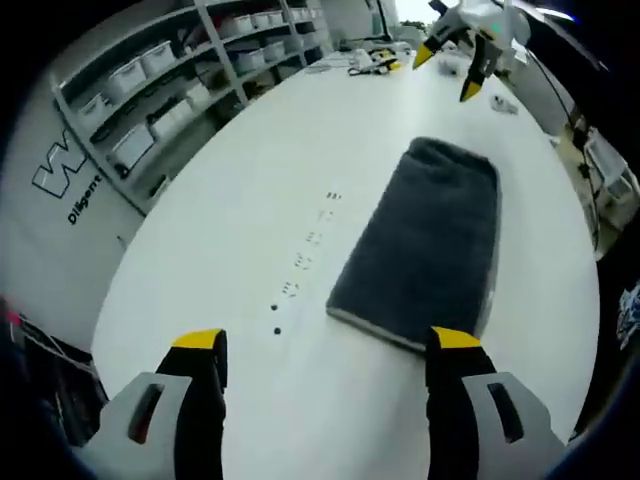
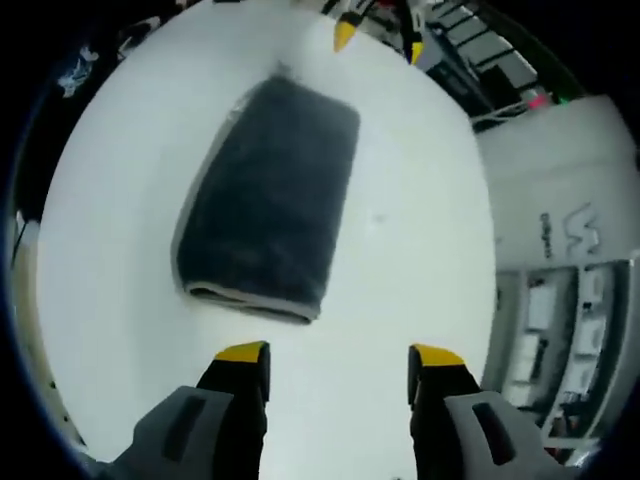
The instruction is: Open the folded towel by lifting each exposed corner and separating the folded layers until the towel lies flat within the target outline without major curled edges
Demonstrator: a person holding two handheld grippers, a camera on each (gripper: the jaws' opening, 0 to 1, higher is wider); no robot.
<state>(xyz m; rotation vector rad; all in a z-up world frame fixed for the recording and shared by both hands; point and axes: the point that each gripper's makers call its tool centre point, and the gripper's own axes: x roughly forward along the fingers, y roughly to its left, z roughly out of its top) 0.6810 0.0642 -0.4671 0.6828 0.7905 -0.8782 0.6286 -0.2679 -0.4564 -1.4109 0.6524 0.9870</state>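
Note:
A dark grey towel (image 1: 425,245) lies folded into a long rectangle on the white table (image 1: 250,170); its layered open edge faces my left gripper. My left gripper (image 1: 325,345) hovers open just short of that near edge, its right fingertip close to the towel's corner. From the opposite end, the same towel (image 2: 270,195) shows its pale stacked layers at the near edge. My right gripper (image 2: 340,358) is open above bare table, a little short of that end. Each gripper appears in the other's view: the right gripper (image 1: 447,72) beyond the towel, the left gripper (image 2: 378,38) likewise.
Small dark marks (image 1: 305,255) run in a line on the table left of the towel. Shelves with white bins (image 1: 165,85) stand along the wall beyond the table's left edge. Loose small items (image 1: 370,62) lie at the far end. The shelving (image 2: 560,330) stands right of the table.

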